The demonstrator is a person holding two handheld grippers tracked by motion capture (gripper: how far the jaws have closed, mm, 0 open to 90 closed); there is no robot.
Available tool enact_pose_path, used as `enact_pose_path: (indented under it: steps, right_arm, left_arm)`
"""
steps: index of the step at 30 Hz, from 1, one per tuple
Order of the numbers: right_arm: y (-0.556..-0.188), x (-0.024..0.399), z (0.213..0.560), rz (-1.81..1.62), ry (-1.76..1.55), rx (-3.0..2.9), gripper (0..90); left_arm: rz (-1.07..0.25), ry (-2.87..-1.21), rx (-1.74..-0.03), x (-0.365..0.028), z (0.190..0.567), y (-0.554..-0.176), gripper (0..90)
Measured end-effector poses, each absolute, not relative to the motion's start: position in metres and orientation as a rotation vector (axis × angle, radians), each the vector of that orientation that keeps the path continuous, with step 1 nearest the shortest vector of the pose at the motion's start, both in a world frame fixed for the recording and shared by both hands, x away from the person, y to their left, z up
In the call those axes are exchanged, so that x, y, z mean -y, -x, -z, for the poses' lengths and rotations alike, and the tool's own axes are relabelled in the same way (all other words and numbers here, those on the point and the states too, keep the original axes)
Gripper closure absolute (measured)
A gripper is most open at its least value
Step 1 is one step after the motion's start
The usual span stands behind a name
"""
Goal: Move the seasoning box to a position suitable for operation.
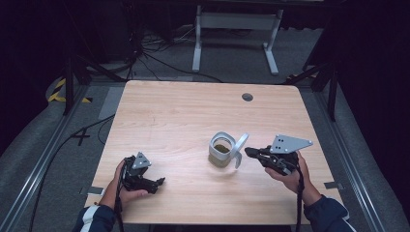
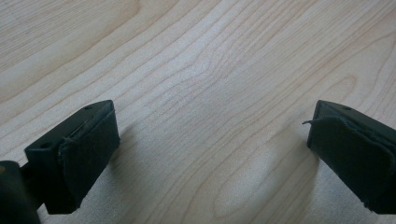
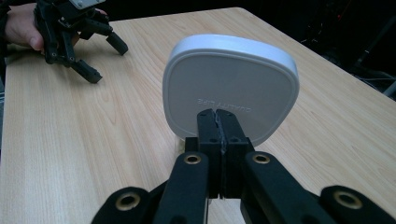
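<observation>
A white lid [image 3: 231, 88] is clamped at its lower edge between the closed jaws of the right gripper [image 3: 218, 122] and held upright, tilted. Embossed lettering is seen mirrored on the lid; "QUALITY LIFE" seems to be read. Just beyond the gripper's tips, a white container [image 1: 222, 149] with dark contents stands on the table [image 1: 183, 111]. The left gripper [image 2: 210, 140] is held with jaws wide apart, nothing between them.
</observation>
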State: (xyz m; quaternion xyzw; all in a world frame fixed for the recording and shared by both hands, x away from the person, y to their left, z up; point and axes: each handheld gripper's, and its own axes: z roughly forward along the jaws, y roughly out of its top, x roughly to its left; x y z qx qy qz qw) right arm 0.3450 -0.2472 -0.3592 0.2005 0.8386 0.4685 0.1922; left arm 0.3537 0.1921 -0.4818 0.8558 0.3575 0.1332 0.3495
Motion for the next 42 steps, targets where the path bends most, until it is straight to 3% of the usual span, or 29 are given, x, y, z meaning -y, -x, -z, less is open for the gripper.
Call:
enact_pose_path:
  steps: [42]
  right_arm:
    - [-0.362, 0.218, 0.361, -1.277, -0.524, -2.382, 90.0]
  left_arm:
    - [-0.345, -2.215, -0.933, -0.194, 0.481, -0.353, 4.9]
